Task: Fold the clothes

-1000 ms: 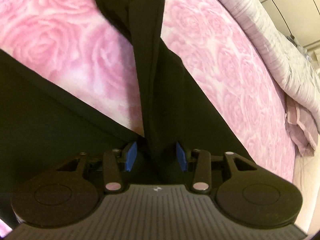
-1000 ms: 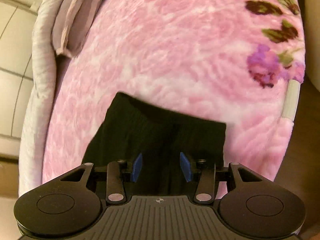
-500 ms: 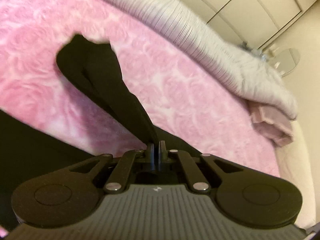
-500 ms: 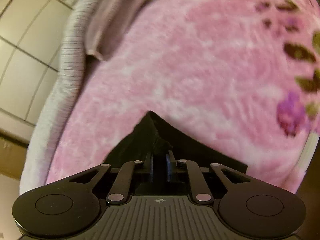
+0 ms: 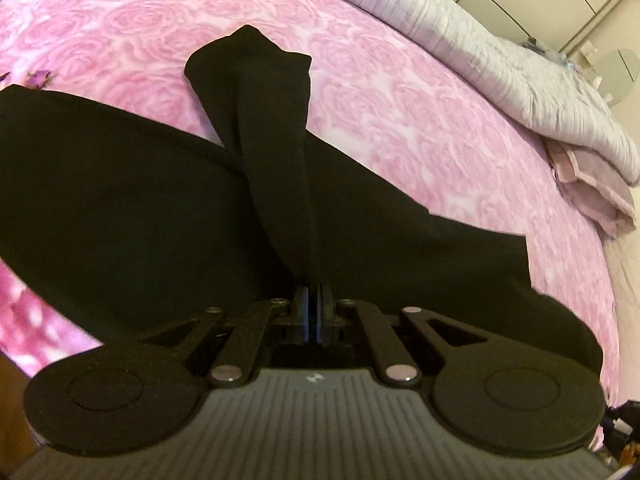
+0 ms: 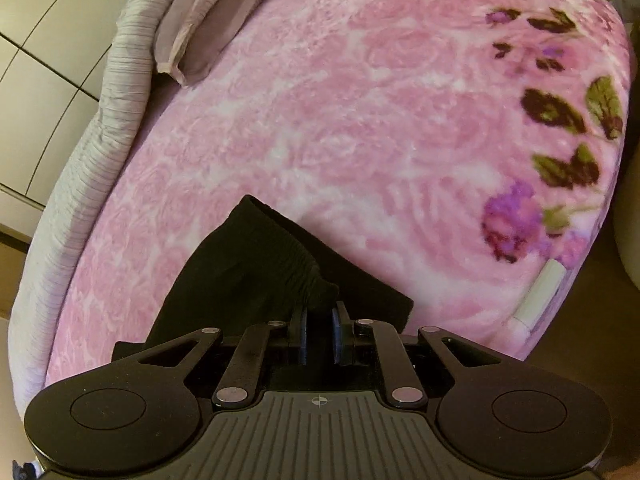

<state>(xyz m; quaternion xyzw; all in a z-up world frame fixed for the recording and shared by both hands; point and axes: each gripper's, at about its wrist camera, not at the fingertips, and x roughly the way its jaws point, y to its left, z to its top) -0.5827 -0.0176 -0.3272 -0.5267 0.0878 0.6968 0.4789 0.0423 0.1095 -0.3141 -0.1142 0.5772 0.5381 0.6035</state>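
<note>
The black garment (image 5: 160,200) lies spread across the near side of the pink rose blanket (image 5: 400,112), with one narrow part (image 5: 272,128) drawn up off it into your left gripper (image 5: 314,300). A second ago both claws stood wide open over the cloth; now the left one is clenched hard on that raised strip, and your right gripper (image 6: 319,332) pinches a gathered, ribbed edge (image 6: 296,268) of the same garment, its pads nearly together with the fabric bunched between them. The strip also runs more steeply up from the blanket than it did. That reads as both ends secured and lifted, so you look ready to carry one part over another, though which fold this is cannot be settled.

Beyond the garment, a grey ribbed quilt (image 5: 500,60) lies bunched along the blanket's far edge, with a folded mauve cloth (image 5: 592,188) beside it. Pale cupboard doors (image 6: 36,40) stand behind the quilt.
</note>
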